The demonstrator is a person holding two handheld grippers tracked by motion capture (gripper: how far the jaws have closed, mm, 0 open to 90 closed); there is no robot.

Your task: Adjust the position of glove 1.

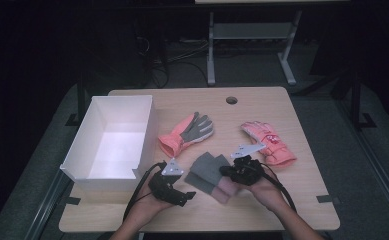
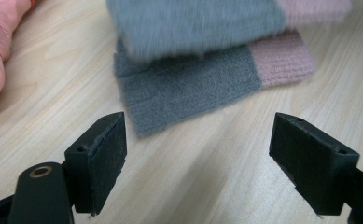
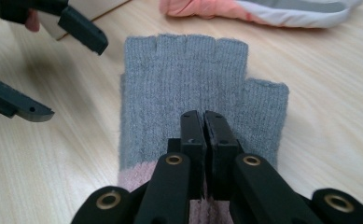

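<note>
While your right hand-held gripper (image 3: 203, 122) pinches the upper grey knitted fingerless glove with the pink cuff (image 3: 193, 84) shut, keep your left hand-held gripper (image 2: 198, 149) wide and empty; lift squarely off its twin (image 2: 188, 88) on the wooden surface (image 1: 292, 200), toward the white box (image 1: 113, 172).

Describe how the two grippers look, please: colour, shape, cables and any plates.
Both are black. The left gripper and the right gripper each carry a grey three-cornered plate on top, and a black cable loops back from each toward the person. In the gripper views each has two blocky jaws with flat dark pads, on arms with brass-coloured rivets. The forearms are bare.
</note>
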